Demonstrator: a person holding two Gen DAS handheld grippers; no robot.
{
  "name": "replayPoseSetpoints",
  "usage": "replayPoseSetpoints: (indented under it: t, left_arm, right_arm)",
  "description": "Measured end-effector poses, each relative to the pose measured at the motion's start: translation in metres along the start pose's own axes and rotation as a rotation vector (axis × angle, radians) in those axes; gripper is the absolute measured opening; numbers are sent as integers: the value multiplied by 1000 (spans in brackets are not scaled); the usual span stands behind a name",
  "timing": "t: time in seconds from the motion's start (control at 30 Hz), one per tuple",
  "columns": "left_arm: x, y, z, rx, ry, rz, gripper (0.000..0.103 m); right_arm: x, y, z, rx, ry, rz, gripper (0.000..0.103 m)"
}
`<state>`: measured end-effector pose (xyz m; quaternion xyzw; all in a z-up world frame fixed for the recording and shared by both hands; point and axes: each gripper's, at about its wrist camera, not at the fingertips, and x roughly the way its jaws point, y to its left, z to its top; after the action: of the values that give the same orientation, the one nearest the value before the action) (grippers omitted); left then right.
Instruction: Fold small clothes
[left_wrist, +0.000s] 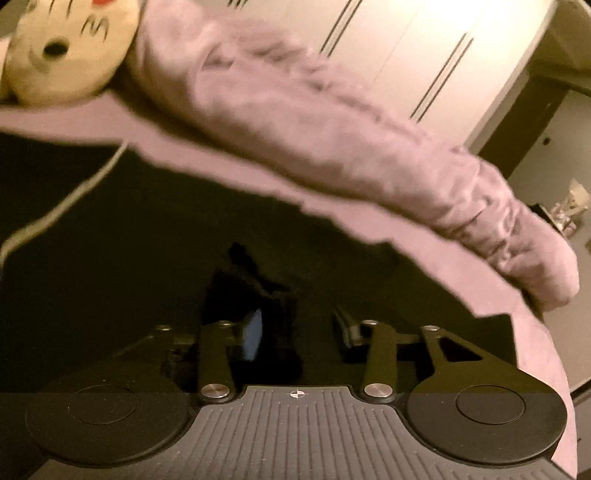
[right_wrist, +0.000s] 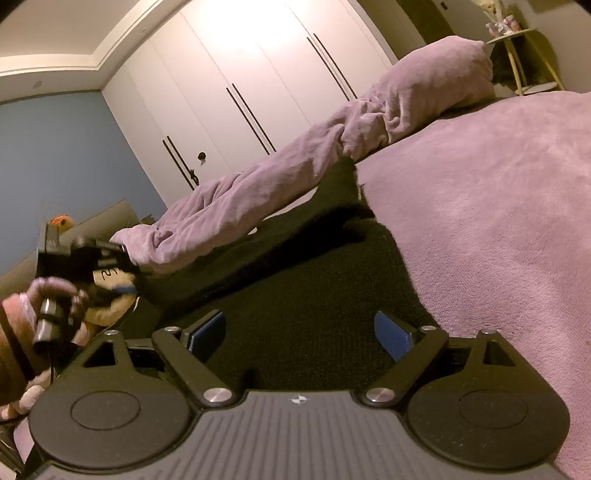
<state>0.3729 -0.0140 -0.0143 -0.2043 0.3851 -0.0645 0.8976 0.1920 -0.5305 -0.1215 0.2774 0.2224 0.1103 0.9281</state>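
spreading wide over the black garment (right_wrist: 295, 295), the right gripper (right_wrist: 301, 330) holds nothing, its blue pads (right_wrist: 393, 334) set far apart with dark knit showing between them. the garment lies flat on the lilac bedspread (right_wrist: 498, 221), and everything else sits relative to it. the bedspread's bare plush shows off the garment's right edge in the right wrist view. at the garment's left side, the left gripper (right_wrist: 110, 286) is held in the person's hand (right_wrist: 33, 306), its tips at the fabric's edge. in the left wrist view the left gripper (left_wrist: 295, 332) has its fingers apart, one blue pad (left_wrist: 253, 336) visible with a dark fold of the black garment (left_wrist: 184, 221) bunched against it; whether the cloth is truly pinched i cannot tell, as the picture is dim and blurred. a pale cord (left_wrist: 74, 195) runs across the garment on the left in that view. beyond the garment's far edge a rumpled lilac blanket (right_wrist: 258, 184) lies in a long ridge, ending at a pillow (right_wrist: 443, 74) further right. a cream plush toy (left_wrist: 70, 48) with a drawn face sits past the garment's far left corner. behind the blanket stands a white wardrobe (right_wrist: 240, 74) with dark bar handles, a blue wall (right_wrist: 55, 147) to its left.
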Motion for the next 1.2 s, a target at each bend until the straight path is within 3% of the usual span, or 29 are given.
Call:
replayPoseSetpoints:
  t: [0.1,0.23,0.3,0.37,0.43,0.5,0.6,0.63,0.67,0.77,0.83,0.97,1.03,1.2]
  left_arm:
    - [19,17,-5,-56,53,29,58]
    - [38,24,-8,-118,92,3,60]
    - [42,21,-6,-104,99,9,54]
    - [45,21,-5,-94,108,21,39]
    - [44,24,-4,-101,116,45,35]
    - [38,28,-2,-101,95,51,39]
    - [29,33,-3,-92,62,59,52]
    - [28,36,-3,-79,66,81,63]
    - [29,36,-3,-67,80,113,65]
    - [27,43,-6,-56,92,89,65]
    - [31,42,-7,-41,105,84,58]
    - [42,32,-8,5,127,100,24]
    - [42,29,-8,0,121,87,18]
    - [19,14,-1,87,10,81,16]
  right_arm:
    - [1,1,0,-11,3,-3,90]
    - [1,3,0,-20,5,-6,91]
    - [2,4,1,-24,7,-6,92]
    - [3,4,1,-30,9,-7,94]
    - [3,6,0,-36,10,-9,94]
    - [3,6,0,-36,10,-9,94]
    - [4,7,1,-38,10,-11,94]
    - [4,7,0,-40,11,-13,94]
    - [4,7,0,-42,12,-15,95]
    - [6,10,0,-57,18,-27,95]
    - [7,13,0,-72,22,-40,95]
    - [10,19,-1,-103,34,-67,96]
    - [11,21,-1,-117,40,-82,96]
    - [16,34,-1,-182,73,-149,96]
